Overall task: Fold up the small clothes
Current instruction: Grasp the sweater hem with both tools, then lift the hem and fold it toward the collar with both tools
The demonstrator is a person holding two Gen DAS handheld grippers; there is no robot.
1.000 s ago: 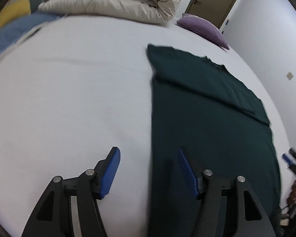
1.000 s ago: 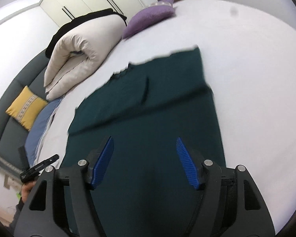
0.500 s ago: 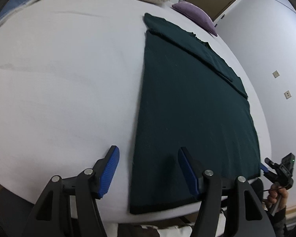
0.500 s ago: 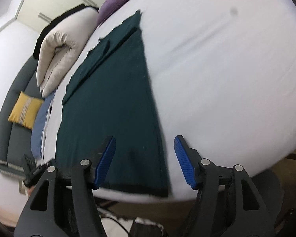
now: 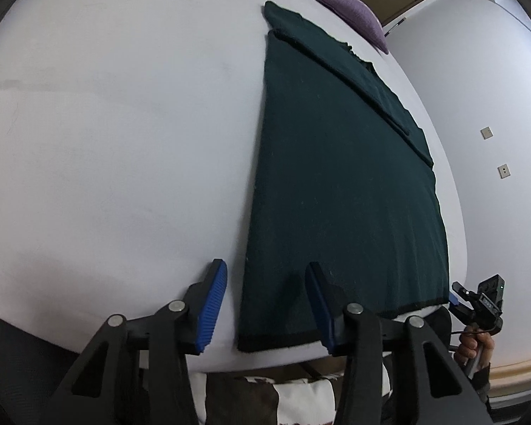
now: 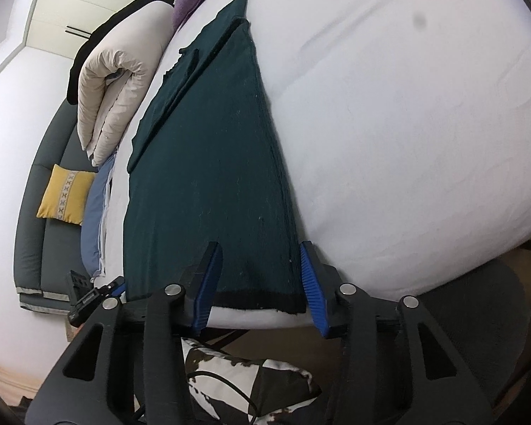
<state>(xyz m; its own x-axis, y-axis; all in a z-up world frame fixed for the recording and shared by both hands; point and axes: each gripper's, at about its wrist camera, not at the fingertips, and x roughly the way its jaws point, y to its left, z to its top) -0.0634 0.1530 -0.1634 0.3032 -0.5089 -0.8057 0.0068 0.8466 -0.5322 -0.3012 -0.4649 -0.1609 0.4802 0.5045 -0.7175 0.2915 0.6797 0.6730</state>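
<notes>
Though the sleeves already lie tucked across its far end at 12 o'clock, the sweater (image 5: pixel 340 177) is otherwise a long strip on the bed (image 5: pixel 124 141). In the left view, the left gripper (image 5: pixel 263 304), jaws closing but not yet gripping, straddles the hem's left corner. In the right view, the right gripper (image 6: pixel 260 283), likewise narrowing without pinching, brackets the right corner. The lengthwise folds seem left.

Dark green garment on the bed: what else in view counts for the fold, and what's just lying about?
For the job:
- dark green garment, flat on the white bed
- left gripper and right gripper, at its near hem corners, jaws just closing

Lying about:
- purple cushion
- rolled beige duvet
- yellow cushion
</notes>
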